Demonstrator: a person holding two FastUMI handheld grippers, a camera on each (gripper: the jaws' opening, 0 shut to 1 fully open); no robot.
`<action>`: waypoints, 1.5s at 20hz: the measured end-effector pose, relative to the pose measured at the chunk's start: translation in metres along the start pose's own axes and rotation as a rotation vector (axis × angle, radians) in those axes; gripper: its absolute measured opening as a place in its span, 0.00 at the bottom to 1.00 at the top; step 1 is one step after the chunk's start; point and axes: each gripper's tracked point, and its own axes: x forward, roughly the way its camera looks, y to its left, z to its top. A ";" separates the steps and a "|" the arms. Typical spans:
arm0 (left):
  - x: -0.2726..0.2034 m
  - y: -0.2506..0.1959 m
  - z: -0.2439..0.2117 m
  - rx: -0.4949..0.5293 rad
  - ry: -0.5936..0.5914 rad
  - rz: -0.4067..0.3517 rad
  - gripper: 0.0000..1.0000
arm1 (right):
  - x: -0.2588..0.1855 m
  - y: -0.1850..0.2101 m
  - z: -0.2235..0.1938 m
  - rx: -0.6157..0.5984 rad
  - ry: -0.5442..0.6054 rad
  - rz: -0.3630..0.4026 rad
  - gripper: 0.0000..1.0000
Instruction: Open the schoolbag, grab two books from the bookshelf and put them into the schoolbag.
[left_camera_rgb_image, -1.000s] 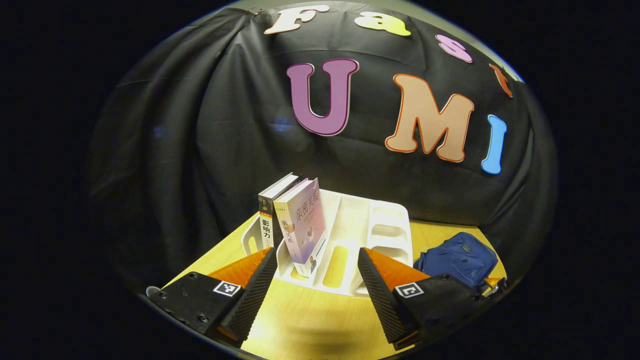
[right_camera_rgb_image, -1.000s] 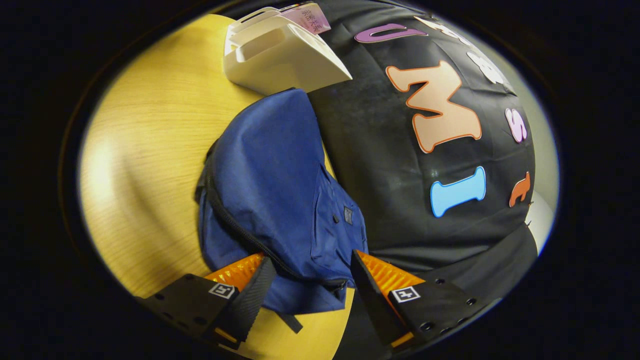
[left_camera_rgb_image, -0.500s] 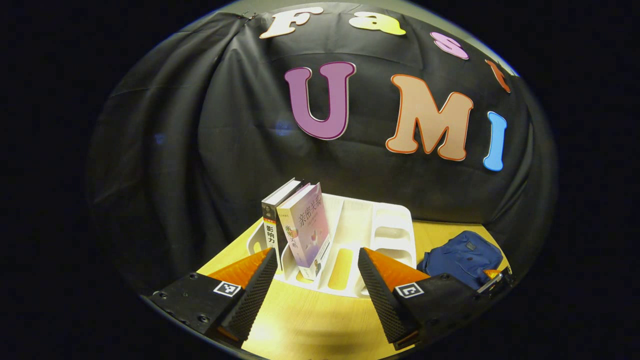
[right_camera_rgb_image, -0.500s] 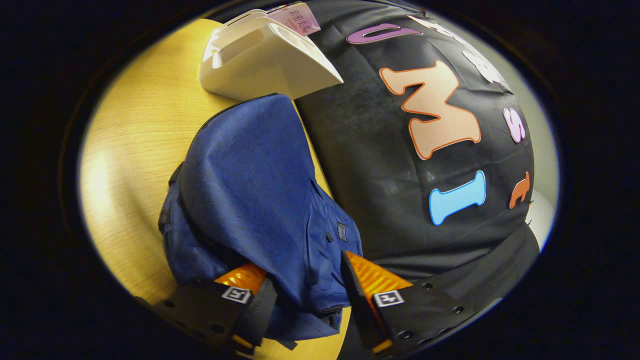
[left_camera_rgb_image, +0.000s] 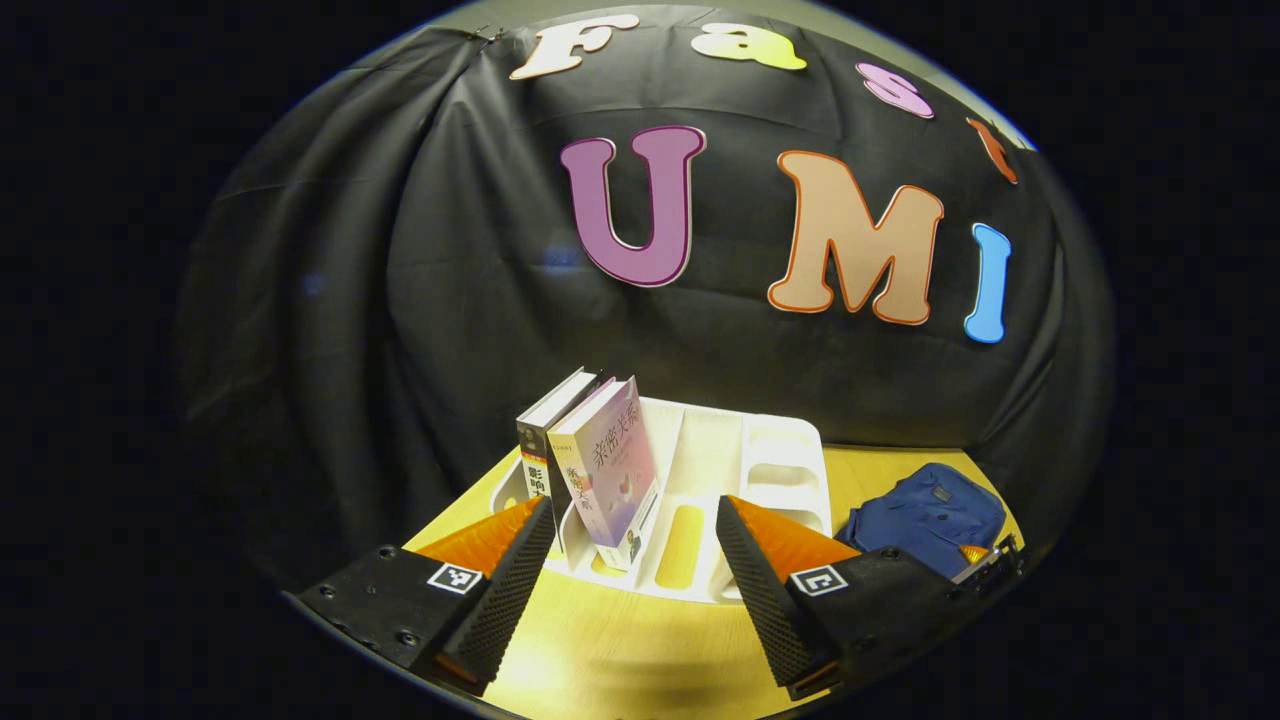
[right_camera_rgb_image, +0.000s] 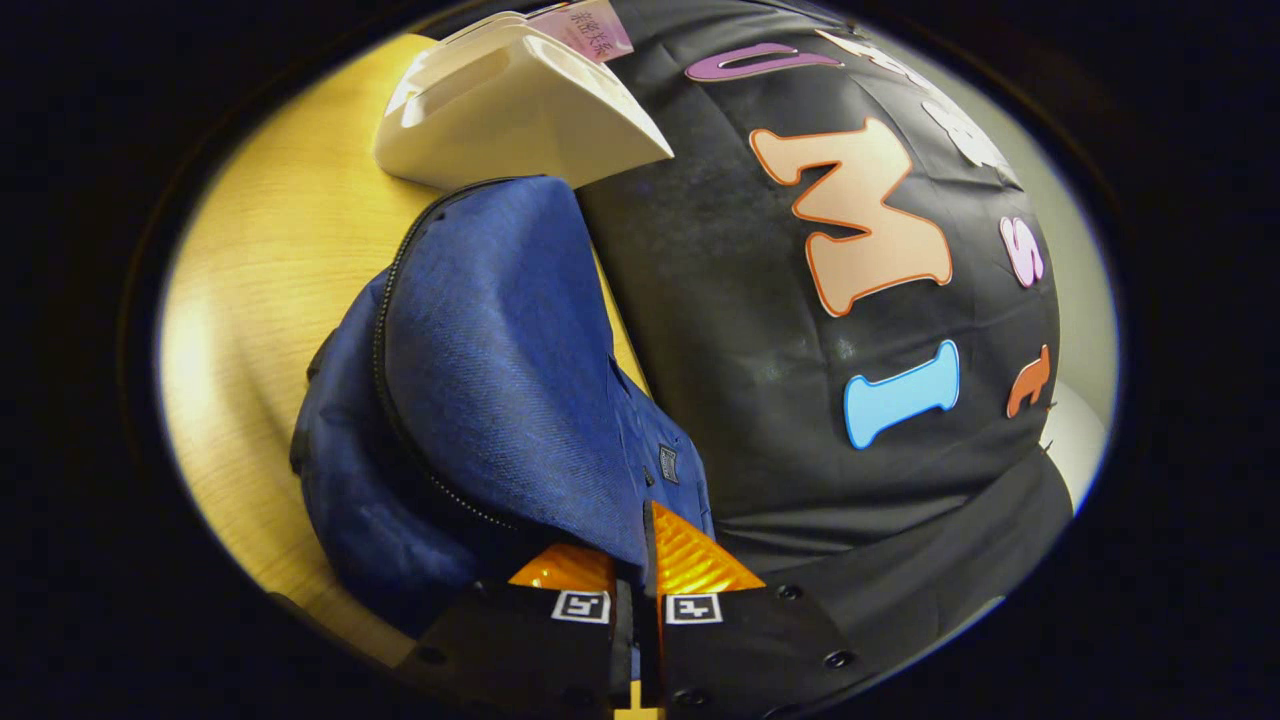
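Observation:
The blue schoolbag (right_camera_rgb_image: 490, 360) lies on the wooden table, its zipper line running along the near edge. My right gripper (right_camera_rgb_image: 633, 560) is shut on a fold of the bag's blue fabric at its lower end, the fingers almost touching. In the left gripper view the schoolbag (left_camera_rgb_image: 925, 510) sits at the right. A white bookshelf (left_camera_rgb_image: 745, 465) holds two upright books in its left slots: a purple book (left_camera_rgb_image: 615, 465) and a dark book (left_camera_rgb_image: 535, 470). My left gripper (left_camera_rgb_image: 635, 570) hangs open in front of the shelf, apart from the books.
The white bookshelf (right_camera_rgb_image: 510, 110) stands just past the bag's far end, with the purple book (right_camera_rgb_image: 592, 20) poking out behind it. The black cloth wall closes in right of the bag. Bare wooden table (right_camera_rgb_image: 260, 240) stretches to the bag's left.
My right gripper moved in over the bag and went from open to shut on its fabric, bunching the bag towards me. The left gripper stayed open and barely shifted.

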 end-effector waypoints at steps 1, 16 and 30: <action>0.002 0.001 0.001 -0.008 0.007 -0.006 0.95 | 0.001 -0.004 0.001 0.017 0.005 -0.004 0.05; 0.094 0.037 -0.055 -0.093 0.347 -0.128 0.94 | 0.001 -0.039 0.006 0.116 0.030 -0.064 0.05; 0.150 0.040 -0.055 -0.101 0.502 -0.133 0.90 | 0.006 -0.045 0.002 0.109 0.051 -0.074 0.05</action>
